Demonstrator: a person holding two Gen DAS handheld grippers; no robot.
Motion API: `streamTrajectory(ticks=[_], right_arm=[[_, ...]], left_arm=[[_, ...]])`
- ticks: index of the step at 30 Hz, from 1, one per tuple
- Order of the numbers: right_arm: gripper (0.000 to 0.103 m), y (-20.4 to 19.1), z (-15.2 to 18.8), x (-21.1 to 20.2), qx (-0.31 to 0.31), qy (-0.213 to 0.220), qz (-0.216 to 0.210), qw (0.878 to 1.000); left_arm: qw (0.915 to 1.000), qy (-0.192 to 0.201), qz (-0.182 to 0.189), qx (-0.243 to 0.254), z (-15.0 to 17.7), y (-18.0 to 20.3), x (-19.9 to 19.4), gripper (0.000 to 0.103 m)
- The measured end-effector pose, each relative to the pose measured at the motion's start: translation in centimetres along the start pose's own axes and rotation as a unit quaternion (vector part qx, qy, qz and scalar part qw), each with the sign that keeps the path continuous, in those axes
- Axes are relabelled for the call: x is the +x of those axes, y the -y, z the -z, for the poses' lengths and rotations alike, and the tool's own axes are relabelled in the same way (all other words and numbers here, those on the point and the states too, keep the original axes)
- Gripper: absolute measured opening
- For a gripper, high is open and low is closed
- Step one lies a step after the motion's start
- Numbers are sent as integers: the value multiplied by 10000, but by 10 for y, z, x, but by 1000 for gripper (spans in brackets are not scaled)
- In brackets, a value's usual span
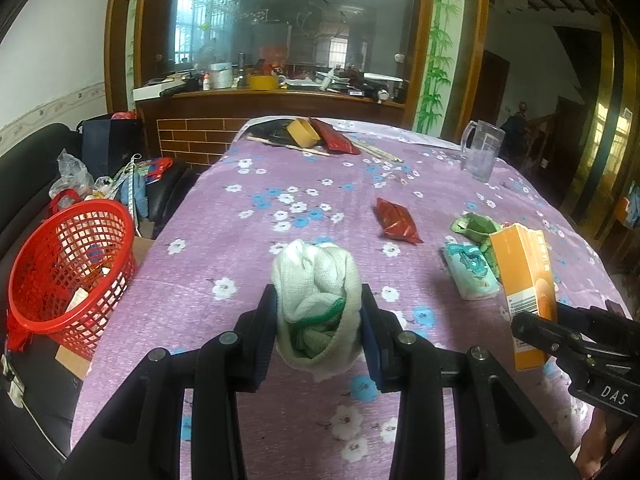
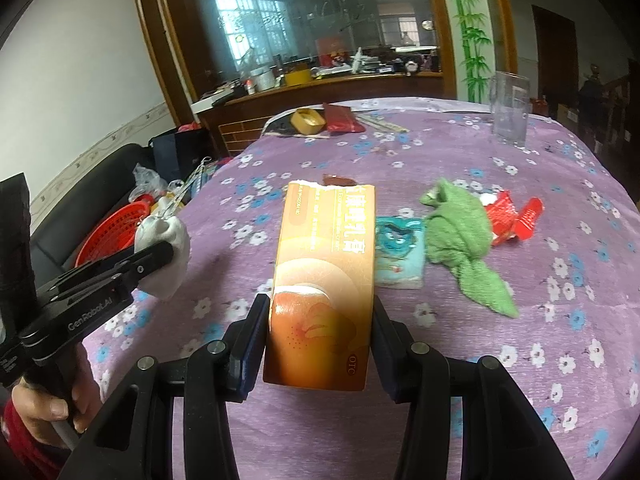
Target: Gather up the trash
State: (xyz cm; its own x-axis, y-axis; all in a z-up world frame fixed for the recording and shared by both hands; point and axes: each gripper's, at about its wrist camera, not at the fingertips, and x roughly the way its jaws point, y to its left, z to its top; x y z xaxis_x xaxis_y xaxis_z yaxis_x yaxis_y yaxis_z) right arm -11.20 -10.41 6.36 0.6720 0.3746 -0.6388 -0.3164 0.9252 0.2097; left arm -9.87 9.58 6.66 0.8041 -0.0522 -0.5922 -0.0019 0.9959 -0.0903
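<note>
My left gripper is shut on a white cloth bundle with green trim, held above the purple flowered tablecloth. My right gripper is shut on an orange medicine box, held upright over the table; the box also shows in the left wrist view. A red mesh basket with some scraps inside stands off the table's left edge. On the table lie a red wrapper, a teal tissue pack, a green rag and torn red wrappers.
A clear plastic jug stands at the far right. At the far edge lie a yellow tape roll, a dark red packet and chopsticks. A black sofa with bags lies left; a wooden counter stands behind.
</note>
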Motion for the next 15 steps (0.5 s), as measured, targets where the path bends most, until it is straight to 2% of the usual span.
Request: streamTrajectory(ticks=[15], right_arm=[[52, -40, -12, 14, -284, -241, -417, 9984]], left_arm=[[9993, 147, -178, -304, -3, -40, -19, 37]])
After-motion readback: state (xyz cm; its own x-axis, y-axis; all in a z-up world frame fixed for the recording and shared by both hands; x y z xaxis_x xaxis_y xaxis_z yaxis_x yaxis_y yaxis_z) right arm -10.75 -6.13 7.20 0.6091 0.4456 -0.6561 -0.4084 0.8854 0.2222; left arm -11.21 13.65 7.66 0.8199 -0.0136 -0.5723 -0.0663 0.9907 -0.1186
